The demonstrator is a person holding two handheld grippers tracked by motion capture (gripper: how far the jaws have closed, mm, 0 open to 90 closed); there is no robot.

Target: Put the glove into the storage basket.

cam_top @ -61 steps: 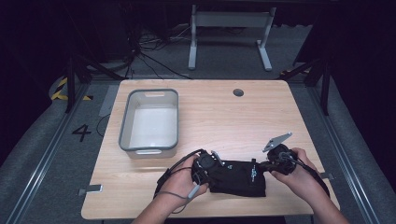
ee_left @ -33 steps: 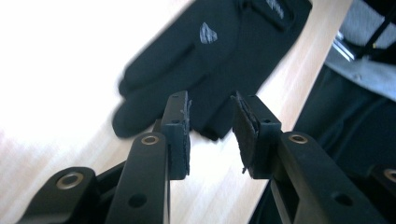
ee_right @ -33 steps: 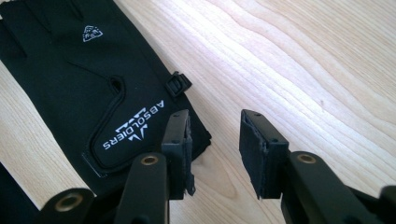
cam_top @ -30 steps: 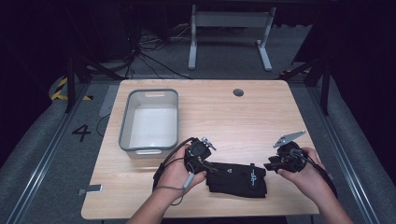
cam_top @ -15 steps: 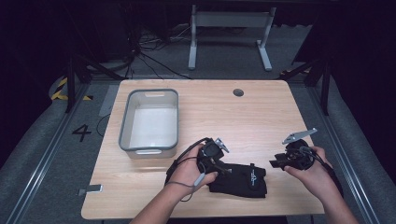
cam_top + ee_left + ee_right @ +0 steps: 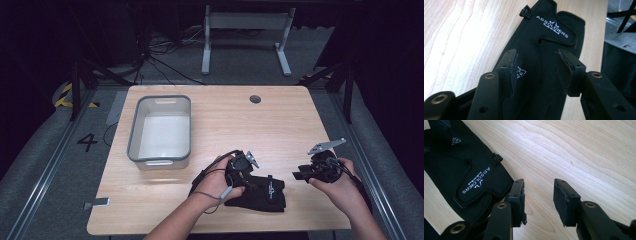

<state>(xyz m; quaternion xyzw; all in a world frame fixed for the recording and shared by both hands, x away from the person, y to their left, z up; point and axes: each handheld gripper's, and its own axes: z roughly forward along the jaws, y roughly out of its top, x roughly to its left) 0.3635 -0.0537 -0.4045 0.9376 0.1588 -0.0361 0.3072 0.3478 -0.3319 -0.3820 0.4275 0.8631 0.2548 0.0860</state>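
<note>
A black glove (image 6: 265, 192) with white "ABSOLDIERS" lettering lies flat near the front edge of the wooden table (image 6: 240, 125). My left gripper (image 6: 248, 176) hovers over the glove's left end. In the left gripper view its jaws (image 6: 536, 58) stand apart over the glove (image 6: 546, 37); they have just been opening, and the pads do not press the fabric. My right gripper (image 6: 298, 175) is open to the right of the glove, apart from it. In the right gripper view its jaws (image 6: 539, 185) frame bare wood, with the glove (image 6: 461, 170) at the left.
A grey-rimmed white bin (image 6: 132, 135) stands empty on the table's left half. A round cable hole (image 6: 255, 99) sits near the far edge. A small metal piece (image 6: 97, 203) lies at the front left corner. The floor drops away past the right edge.
Both grippers were at the glove's two ends. The right one has let go and drawn off to the right. The left one has moved right over the glove and widened its jaws.
</note>
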